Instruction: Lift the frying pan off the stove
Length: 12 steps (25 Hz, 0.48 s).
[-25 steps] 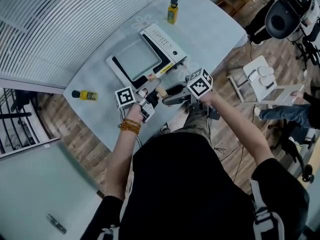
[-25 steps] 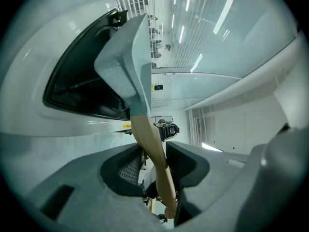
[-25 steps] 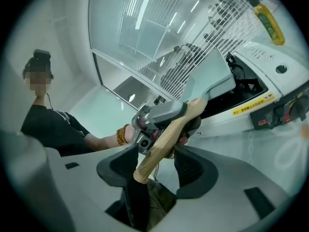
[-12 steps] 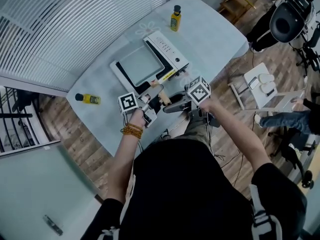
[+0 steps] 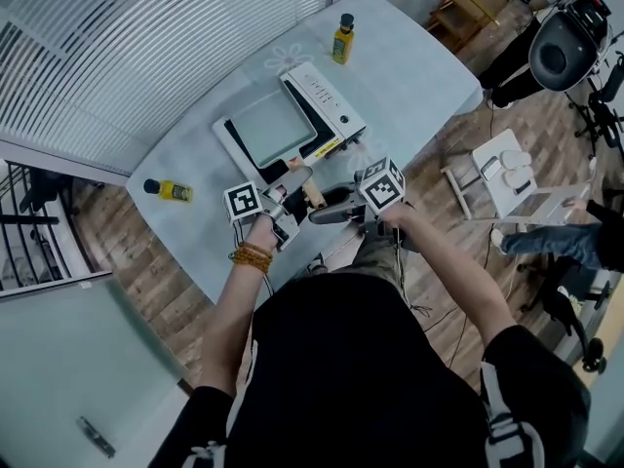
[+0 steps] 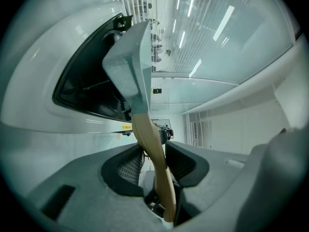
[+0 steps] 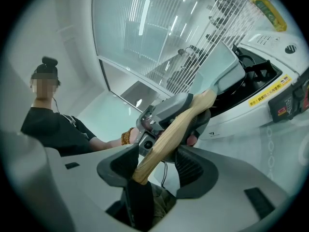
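A square grey frying pan (image 5: 265,125) sits on the white portable stove (image 5: 331,105), its wooden handle (image 5: 310,191) pointing toward me. Both grippers meet at that handle near the table's front edge. The handle (image 6: 147,134) runs lengthwise between the jaws of my left gripper (image 6: 154,161), which are closing, with a thin gap still showing beside one pad. In the right gripper view the handle's end (image 7: 145,168) lies inside my right gripper (image 7: 159,170), leaning on one finger with space to the other. The pan (image 7: 219,64) shows beyond.
A yellow bottle (image 5: 341,37) stands behind the stove and a second one (image 5: 168,189) lies at the table's left side. The pale table (image 5: 419,66) ends just under the grippers. A white stool (image 5: 507,159) and office chairs stand on the wood floor to the right.
Both grippers have stayed at the pan handle, and the right one has edged a little closer to the left. The pan rests on the stove as before.
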Tool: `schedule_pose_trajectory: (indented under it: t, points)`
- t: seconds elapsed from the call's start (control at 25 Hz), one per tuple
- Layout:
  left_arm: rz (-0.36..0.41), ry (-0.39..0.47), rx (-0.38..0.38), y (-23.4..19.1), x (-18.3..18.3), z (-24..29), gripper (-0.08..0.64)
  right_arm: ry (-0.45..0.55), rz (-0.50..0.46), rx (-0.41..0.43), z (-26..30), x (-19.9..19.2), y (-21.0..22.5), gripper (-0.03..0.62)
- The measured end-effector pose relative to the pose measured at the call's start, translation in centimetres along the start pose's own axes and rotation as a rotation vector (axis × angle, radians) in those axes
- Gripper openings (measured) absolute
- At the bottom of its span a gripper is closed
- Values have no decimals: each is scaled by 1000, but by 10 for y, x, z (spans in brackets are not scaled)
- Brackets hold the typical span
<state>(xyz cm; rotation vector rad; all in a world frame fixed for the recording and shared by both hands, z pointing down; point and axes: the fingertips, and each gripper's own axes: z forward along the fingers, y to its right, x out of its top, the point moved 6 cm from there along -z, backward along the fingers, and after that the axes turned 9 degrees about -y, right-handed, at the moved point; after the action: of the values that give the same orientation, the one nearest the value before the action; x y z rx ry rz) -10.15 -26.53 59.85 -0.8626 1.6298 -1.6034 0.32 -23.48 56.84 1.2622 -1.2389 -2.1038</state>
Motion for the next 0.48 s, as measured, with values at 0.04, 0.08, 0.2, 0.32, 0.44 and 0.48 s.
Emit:
schedule_pose_trajectory:
  t: [0.04,0.08,0.2,0.32,0.44,0.48]
  points:
    - [1,-2,-1,1,-1,-1,147,15,2,3,1,-1,-2,215]
    - [2,-3,-2,2,-2,-2,148,32,6,8,2,-1,-4,215]
    - [11,-12,8,4,-1,-5,150,76,11,14,4,0,-8,215]
    - [13,-21,31,2,-1,-9,152,100,9,7,6,-1,-10,215]
    - [22,-23,26,10,-4,-9,153,125,13,4,9,-1,-15,218]
    - [27,-25,24,12,-4,-9,155,134,16,4,10,-1,-16,218]
